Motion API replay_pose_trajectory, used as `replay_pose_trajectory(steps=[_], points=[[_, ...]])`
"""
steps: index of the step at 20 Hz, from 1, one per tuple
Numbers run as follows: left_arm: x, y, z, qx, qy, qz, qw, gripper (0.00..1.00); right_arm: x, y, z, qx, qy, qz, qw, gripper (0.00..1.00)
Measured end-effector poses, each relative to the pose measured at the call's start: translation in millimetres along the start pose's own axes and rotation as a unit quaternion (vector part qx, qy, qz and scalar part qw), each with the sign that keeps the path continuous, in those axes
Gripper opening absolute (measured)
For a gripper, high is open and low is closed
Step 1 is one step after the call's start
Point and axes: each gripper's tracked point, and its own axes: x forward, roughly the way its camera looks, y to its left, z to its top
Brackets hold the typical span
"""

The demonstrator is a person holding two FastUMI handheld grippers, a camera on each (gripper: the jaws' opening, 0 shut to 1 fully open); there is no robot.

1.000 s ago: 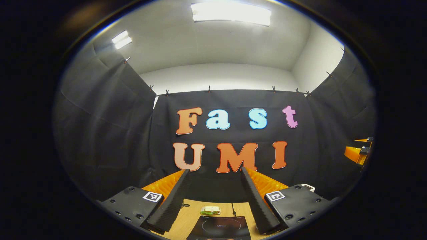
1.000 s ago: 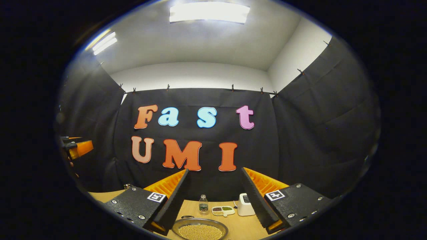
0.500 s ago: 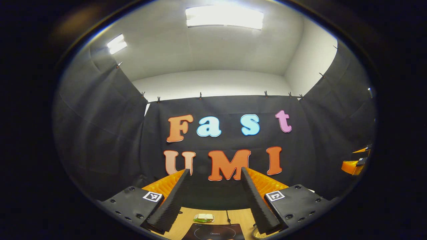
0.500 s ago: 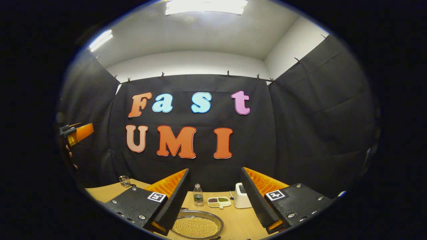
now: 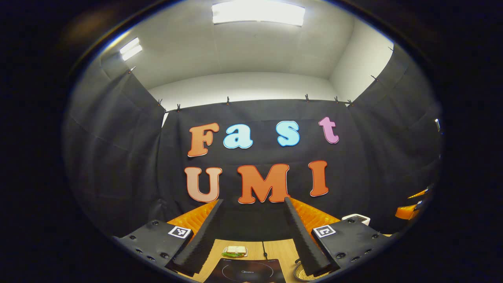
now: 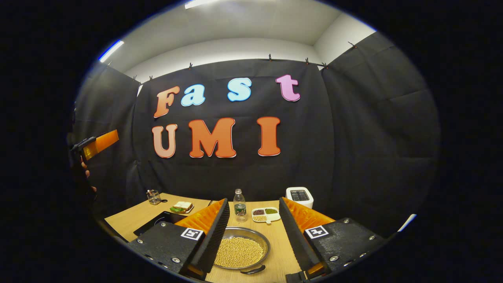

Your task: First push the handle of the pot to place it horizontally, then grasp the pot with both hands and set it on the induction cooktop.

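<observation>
A shallow metal pot [image 6: 239, 251] of yellow beans sits on the wooden table [image 6: 129, 218], with a dark handle [image 6: 253, 270] at its near rim. My right gripper [image 6: 253, 201] hovers open above and short of it, so the pot appears between the fingers. The black induction cooktop [image 6: 157, 222] lies left of the pot. In the left gripper view the cooktop [image 5: 245, 271] lies low between the fingers of my open left gripper [image 5: 253, 201], and the pot's rim [image 5: 300, 274] peeks in beside the right finger. Both grippers are held high and empty.
Behind the pot stand a water bottle [image 6: 239, 204], a small divided dish [image 6: 266, 214] and a white appliance [image 6: 299, 195]. A sandwich plate [image 6: 181, 206] and a glass [image 6: 153, 196] sit at the back left. A hand holds the left gripper [image 6: 96, 143] at the far left.
The right gripper view has tipped downward, bringing much more of the table and the whole pot into sight. The left gripper view has shifted slightly, and the pot's rim now shows.
</observation>
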Motion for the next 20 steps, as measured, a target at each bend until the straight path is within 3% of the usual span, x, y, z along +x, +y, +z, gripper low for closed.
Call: replay_pose_trajectory(steps=[5, 8, 9, 10, 11, 15, 20], points=[[12, 7, -21, 0.003, 0.018, 0.013, 1.000, 0.98, 15, 22, -62, 0.005, 0.089, 0.040, 0.995, 0.67], [14, 8, -34, 0.003, 0.026, 0.015, 1.000, 0.97, 15, 32, -98, 0.011, 0.142, 0.062, 0.988, 0.58], [16, 8, -38, 0.002, 0.032, 0.015, 0.999, 0.97, 15, 34, -112, 0.013, 0.161, 0.067, 0.985, 0.51], [18, 10, -44, 0.001, 0.036, 0.015, 0.999, 0.96, 14, 35, -125, 0.018, 0.178, 0.072, 0.981, 0.52], [20, 12, -47, 0.000, 0.041, 0.017, 0.999, 0.97, 15, 36, -138, 0.024, 0.196, 0.075, 0.978, 0.48], [25, 20, -61, -0.009, 0.054, 0.025, 0.998, 0.98, 18, 38, -187, 0.052, 0.262, 0.083, 0.960, 0.33], [30, 29, -77, -0.011, 0.064, 0.033, 0.997, 0.97, 10, 43, -255, 0.087, 0.366, 0.087, 0.923, 0.16]])
